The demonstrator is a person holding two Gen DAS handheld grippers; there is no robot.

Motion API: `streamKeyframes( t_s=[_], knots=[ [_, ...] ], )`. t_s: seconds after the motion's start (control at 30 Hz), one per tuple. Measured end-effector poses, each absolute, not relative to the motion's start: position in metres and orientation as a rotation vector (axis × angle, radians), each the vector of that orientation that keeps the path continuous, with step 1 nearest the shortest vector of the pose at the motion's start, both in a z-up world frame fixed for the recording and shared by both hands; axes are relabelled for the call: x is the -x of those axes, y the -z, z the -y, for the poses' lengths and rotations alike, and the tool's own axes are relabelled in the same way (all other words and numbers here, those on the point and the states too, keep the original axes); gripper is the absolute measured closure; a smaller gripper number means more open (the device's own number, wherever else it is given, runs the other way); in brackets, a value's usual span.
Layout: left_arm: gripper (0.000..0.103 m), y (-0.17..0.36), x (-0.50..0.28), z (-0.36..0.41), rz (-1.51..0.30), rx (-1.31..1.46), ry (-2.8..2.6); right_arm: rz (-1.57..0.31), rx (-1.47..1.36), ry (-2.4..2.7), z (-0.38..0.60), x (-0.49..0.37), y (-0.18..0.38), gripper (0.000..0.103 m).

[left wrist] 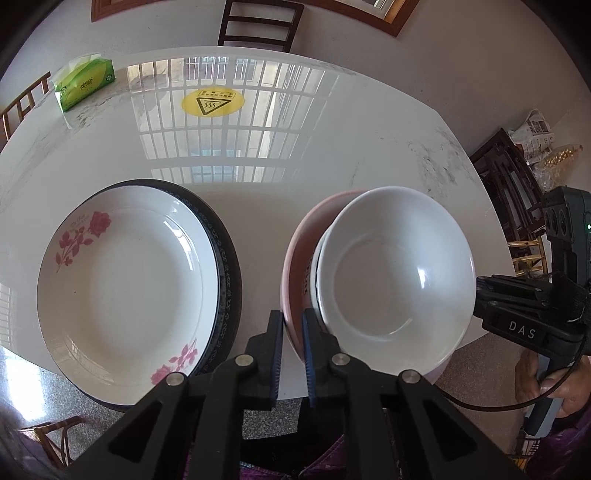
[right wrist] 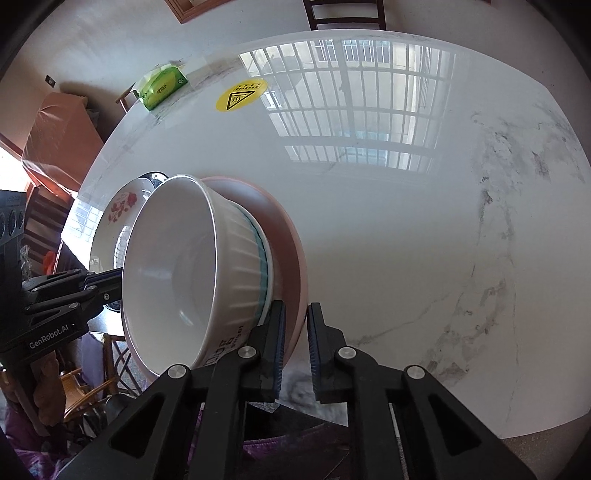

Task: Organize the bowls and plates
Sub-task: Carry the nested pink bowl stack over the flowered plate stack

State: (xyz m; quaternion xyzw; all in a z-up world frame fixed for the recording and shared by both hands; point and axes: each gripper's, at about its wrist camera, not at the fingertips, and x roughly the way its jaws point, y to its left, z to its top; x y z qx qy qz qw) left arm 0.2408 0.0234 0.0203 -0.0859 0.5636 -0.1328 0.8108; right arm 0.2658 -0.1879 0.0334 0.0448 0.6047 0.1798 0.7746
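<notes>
A white bowl sits nested in a pink bowl, with another bowl's rim between them. My left gripper is shut on the pink bowl's left rim. My right gripper is shut on the same pink bowl at its right rim, beside the ribbed white bowl. The stack looks tilted and held near the table's front edge. A white rose-patterned plate lies on a dark plate to the left; it also shows in the right wrist view.
The white marble table carries a yellow warning sticker and a green tissue pack at the far left. Dark wooden chairs stand around the table. The right half of the table is bare marble.
</notes>
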Motion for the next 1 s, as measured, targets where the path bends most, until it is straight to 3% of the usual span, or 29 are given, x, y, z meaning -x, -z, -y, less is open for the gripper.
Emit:
streamKeyframes(
  t_s=[1.0],
  knots=[
    [0.093,-0.035,-0.237,-0.022,-1.166,0.209,0.278,-1.294,-0.227,-0.423,0.206,-0.268,-0.039,0.091]
  ],
)
